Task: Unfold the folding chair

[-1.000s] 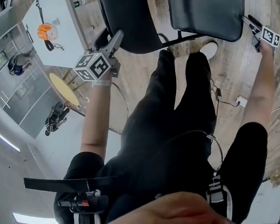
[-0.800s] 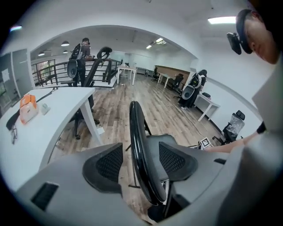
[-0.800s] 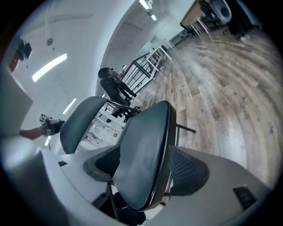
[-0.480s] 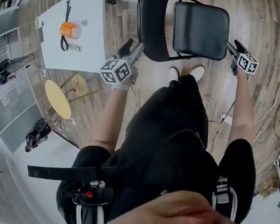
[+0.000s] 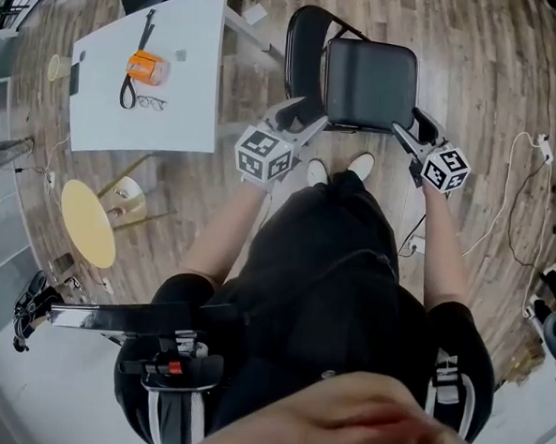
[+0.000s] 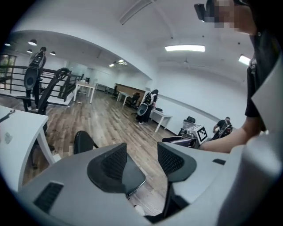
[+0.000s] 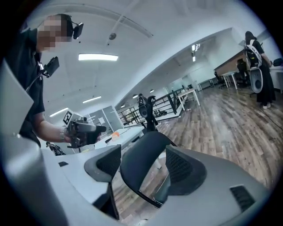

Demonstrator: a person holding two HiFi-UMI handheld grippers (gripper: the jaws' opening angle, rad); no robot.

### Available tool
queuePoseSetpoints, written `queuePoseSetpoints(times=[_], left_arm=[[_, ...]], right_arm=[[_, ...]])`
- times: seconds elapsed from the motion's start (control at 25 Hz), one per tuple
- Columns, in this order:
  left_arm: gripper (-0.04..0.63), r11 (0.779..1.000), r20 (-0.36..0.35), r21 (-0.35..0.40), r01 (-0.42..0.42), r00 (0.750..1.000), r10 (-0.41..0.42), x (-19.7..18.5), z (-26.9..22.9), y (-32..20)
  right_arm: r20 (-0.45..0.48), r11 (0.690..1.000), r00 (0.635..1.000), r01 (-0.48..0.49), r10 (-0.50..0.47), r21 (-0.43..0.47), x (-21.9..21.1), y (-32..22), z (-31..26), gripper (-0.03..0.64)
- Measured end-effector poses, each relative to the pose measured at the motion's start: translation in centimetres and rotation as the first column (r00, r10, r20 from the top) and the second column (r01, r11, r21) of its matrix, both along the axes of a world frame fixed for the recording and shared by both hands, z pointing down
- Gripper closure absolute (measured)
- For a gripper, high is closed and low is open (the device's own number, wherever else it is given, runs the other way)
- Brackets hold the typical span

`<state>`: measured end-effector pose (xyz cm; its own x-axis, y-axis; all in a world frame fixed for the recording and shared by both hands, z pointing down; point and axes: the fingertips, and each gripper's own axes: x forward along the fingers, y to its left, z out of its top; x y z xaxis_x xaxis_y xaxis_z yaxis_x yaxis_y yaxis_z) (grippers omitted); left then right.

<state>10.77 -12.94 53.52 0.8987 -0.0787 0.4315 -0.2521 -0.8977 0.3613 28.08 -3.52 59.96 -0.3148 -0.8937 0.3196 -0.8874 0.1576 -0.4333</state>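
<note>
The black folding chair stands unfolded on the wood floor in front of the person, with its seat [image 5: 369, 81] flat and its backrest [image 5: 302, 54] upright. My left gripper [image 5: 303, 115] hangs just off the seat's near left corner. It is open, its jaws have just been closing a little, and nothing is between them. My right gripper [image 5: 411, 126] hovers by the seat's near right corner, also open and empty. In the left gripper view the seat [image 6: 132, 176] shows beyond my left gripper [image 6: 141, 159]. In the right gripper view the backrest [image 7: 141, 163] shows beyond my right gripper [image 7: 142, 170].
A white table [image 5: 173, 88] stands left of the chair with an orange object [image 5: 144, 66] and glasses [image 5: 149, 102] on it. A round yellow stool [image 5: 88, 222] is nearer left. Cables [image 5: 516, 175] trail over the floor at the right. The person's shoes [image 5: 361, 165] are just before the chair.
Both grippers have lifted off the chair's edges and drawn back toward the body. The chair now sits smaller and lower in the head view, standing by itself.
</note>
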Motion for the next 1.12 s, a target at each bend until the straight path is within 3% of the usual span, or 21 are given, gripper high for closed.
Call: queuePoseSetpoints(times=[0.2,0.4,0.52,0.6,0.68,0.76,0.88,1.12], left_arm=[[0.383,0.987,-0.116,0.029,-0.159,0.98,0.161,0.1,-5.5,4.7],[0.383,0.965,-0.203,0.114,-0.236,0.945,0.255,-1.4,-10.5,8.4],[0.403,0.959,-0.239,0.163,-0.234,0.933,0.269,-2.6,-13.1,10.4],[0.428,0.954,-0.264,0.186,-0.233,0.924,0.277,-3.2,-14.6,11.6],[0.521,0.948,-0.289,0.226,-0.225,0.914,0.286,-3.7,-16.0,12.6],[0.557,0.942,-0.307,0.265,-0.207,0.908,0.285,-4.0,-17.1,13.5],[0.591,0.937,-0.3,0.307,-0.164,0.918,0.259,-4.1,-18.0,15.6],[0.591,0.944,-0.301,0.313,-0.106,0.931,0.205,-3.4,-19.0,20.5]], right_arm=[[-0.055,0.996,0.998,0.018,-0.013,0.09,-5.5,2.3,-9.1,0.291],[-0.125,0.983,0.992,0.023,0.0,0.181,-9.8,4.5,-16.7,0.291],[-0.15,0.973,0.988,0.053,-0.019,0.226,-12.2,5.9,-20.0,0.32],[-0.199,0.965,0.979,0.096,-0.047,0.243,-13.8,6.6,-21.7,0.391],[-0.244,0.951,0.967,0.142,-0.075,0.274,-15.2,7.2,-23.5,0.433],[-0.266,0.935,0.96,0.169,-0.084,0.312,-16.1,8.0,-25.1,0.489],[-0.266,0.912,0.958,0.2,-0.106,0.358,-17.0,10.5,-26.7,0.609],[-0.274,0.899,0.954,0.221,-0.12,0.378,-16.2,14.9,-28.0,0.609]])
